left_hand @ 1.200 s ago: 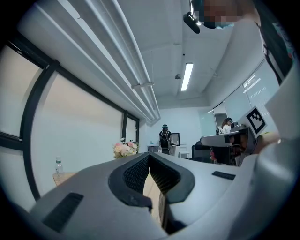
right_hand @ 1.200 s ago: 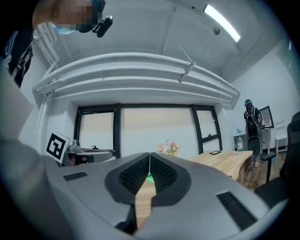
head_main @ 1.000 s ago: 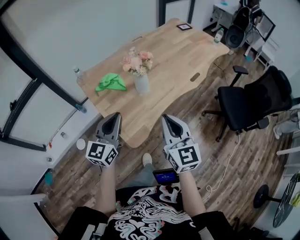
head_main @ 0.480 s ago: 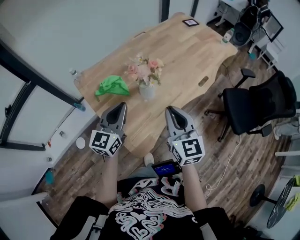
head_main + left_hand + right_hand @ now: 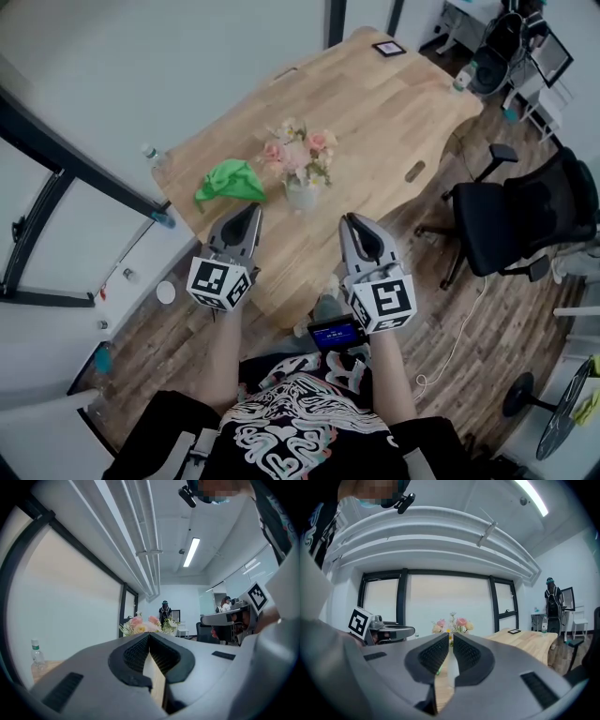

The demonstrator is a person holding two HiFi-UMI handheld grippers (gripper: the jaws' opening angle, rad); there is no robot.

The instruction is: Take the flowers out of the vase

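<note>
Pink and cream flowers [image 5: 300,155] stand upright in a pale vase [image 5: 302,194] near the front edge of a wooden table [image 5: 375,103], with a green cloth [image 5: 230,180] near it. The left gripper [image 5: 249,212] and right gripper [image 5: 352,221] point level at the vase from either side, short of it. Their jaws are closed and empty, probably because the reach is not yet made.
</note>
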